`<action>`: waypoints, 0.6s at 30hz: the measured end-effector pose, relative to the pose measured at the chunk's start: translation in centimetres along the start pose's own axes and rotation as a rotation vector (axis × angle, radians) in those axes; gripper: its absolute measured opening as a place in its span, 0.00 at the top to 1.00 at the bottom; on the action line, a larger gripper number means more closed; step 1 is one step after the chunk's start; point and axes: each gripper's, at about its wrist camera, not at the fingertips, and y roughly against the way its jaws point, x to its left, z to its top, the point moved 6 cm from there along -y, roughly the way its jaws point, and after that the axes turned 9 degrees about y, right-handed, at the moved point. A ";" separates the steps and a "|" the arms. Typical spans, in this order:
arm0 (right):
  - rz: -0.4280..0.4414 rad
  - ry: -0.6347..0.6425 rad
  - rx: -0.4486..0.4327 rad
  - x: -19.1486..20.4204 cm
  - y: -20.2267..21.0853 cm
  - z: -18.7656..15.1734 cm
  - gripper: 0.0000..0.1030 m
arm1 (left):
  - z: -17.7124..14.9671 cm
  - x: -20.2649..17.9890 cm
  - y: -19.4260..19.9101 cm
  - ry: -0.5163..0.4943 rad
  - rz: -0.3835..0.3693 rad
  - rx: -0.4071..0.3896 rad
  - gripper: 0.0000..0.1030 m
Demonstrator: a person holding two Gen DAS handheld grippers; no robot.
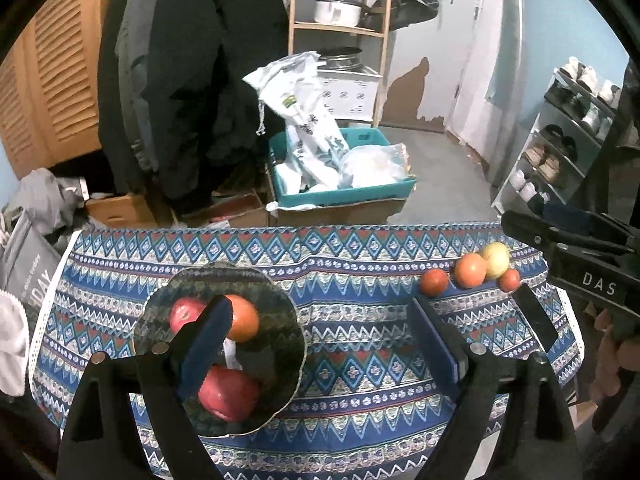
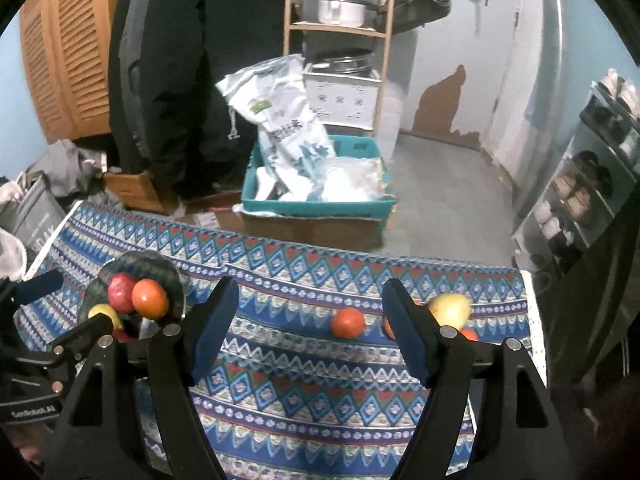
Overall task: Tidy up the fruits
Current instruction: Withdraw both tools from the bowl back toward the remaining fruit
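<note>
A dark glass plate point(image 1: 276, 364) on the left of the patterned tablecloth point(image 1: 360, 404) holds two red apples point(image 1: 228, 398), an orange point(image 1: 242, 318) and, in the right wrist view, a yellow fruit point(image 2: 104, 314). My left gripper point(image 1: 320, 336) hangs open above the plate's right side, nothing between its pads. At the cloth's far right lie loose fruits: an orange-red one point(image 2: 348, 323), a yellow apple point(image 2: 450, 308), and two smaller reddish ones partly hidden behind a finger. My right gripper point(image 2: 310, 314) stands open above the cloth; the orange-red fruit shows beyond the gap, untouched.
Beyond the table's far edge a teal box point(image 1: 344, 196) of white bags sits on a cardboard carton. Dark coats point(image 1: 192, 80) hang at the back left, a wooden shelf point(image 1: 340, 30) holds pots, and a shoe rack point(image 1: 560, 148) stands at the right.
</note>
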 end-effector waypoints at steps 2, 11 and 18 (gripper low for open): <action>-0.010 -0.016 -0.003 -1.0 0.4 -0.4 0.27 | 0.1 -0.7 0.0 -0.007 -0.005 -0.001 0.12; -0.048 -0.077 0.009 -4.8 0.9 -2.3 0.25 | 0.2 -3.9 -0.1 -0.052 -0.021 -0.002 0.10; -0.072 -0.115 0.020 -7.4 1.2 -3.7 0.25 | 0.0 -6.1 -0.7 -0.087 -0.028 0.009 0.09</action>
